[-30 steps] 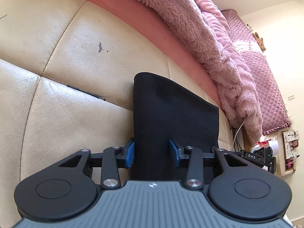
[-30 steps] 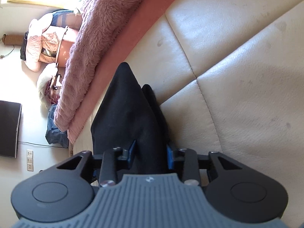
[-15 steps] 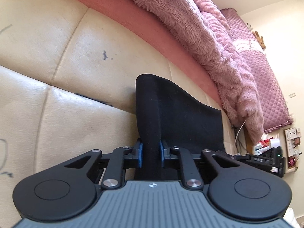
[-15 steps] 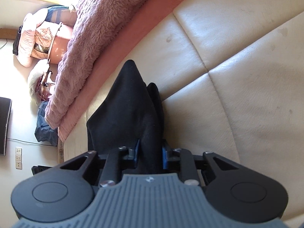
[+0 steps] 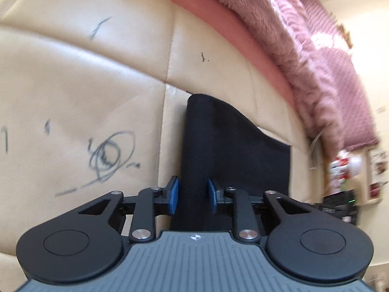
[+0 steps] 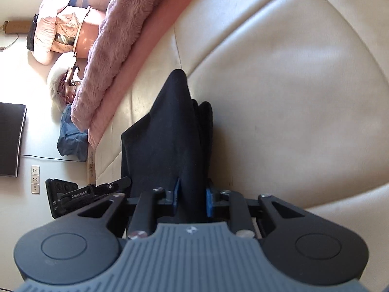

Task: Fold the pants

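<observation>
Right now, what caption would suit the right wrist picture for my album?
Right gripper pinching folded black pants above a cream leather sofa, pink fluffy blanket behind.

sunlit cream leather sofa (image 5: 97, 77) with pen scribbles (image 5: 109, 155), fluffy pink blanket (image 5: 279, 24) along its back.

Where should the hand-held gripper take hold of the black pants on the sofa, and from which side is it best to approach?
Probably at the near edge of the black pants, where the cloth bunches into a narrow ridge that fits between the pads. Approach from the front edge of the sofa, pointing downward along that ridge. The far part lies flat and offers no edge to pinch.
</observation>
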A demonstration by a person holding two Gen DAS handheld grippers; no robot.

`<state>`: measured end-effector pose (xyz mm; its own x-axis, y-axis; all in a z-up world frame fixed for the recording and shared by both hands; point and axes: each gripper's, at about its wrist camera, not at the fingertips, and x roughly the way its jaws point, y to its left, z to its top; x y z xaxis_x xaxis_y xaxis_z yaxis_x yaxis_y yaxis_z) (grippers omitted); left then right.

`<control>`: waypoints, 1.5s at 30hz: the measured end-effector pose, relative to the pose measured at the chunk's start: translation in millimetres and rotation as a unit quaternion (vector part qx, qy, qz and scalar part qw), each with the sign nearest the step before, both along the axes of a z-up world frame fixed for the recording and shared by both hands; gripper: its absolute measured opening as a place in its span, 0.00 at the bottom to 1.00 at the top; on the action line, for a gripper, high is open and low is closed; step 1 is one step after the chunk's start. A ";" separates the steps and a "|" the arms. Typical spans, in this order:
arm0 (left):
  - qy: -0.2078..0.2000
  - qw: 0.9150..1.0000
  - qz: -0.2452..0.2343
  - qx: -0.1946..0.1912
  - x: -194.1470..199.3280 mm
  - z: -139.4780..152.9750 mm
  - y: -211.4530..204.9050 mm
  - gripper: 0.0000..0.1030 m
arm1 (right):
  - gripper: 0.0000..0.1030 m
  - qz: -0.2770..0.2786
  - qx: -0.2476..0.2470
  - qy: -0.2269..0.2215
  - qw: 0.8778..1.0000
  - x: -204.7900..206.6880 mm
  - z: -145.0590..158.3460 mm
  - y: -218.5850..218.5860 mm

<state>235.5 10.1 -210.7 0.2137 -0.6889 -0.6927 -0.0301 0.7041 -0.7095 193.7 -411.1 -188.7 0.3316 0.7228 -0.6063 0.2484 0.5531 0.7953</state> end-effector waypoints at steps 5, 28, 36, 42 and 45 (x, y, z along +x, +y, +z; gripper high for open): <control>0.028 0.998 0.020 -0.051 -9.9 -17.2 10.2 0.37 | 0.21 -0.005 0.012 -0.002 1.000 -4.6 -8.9 -0.6; -0.020 0.997 0.062 -0.044 -19.6 6.5 9.4 0.18 | 0.16 -0.032 0.009 -0.022 0.999 -6.1 7.0 15.1; -0.056 0.995 0.077 -0.036 -4.9 38.7 55.2 0.18 | 0.16 -0.002 0.015 -0.049 0.999 21.8 31.7 55.9; -0.077 0.992 0.095 -0.019 16.1 54.7 104.0 0.18 | 0.16 0.028 0.021 -0.068 0.997 63.6 46.5 106.6; -0.083 0.990 0.110 -0.016 27.3 58.1 128.4 0.18 | 0.16 0.040 0.029 -0.076 0.996 87.6 48.7 135.3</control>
<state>262.8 138.6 -152.6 0.4709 -0.6336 -0.6139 -0.0610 0.6708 -0.7391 281.2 -275.8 -140.1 0.3569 0.7833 -0.5090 0.0789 0.5176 0.8520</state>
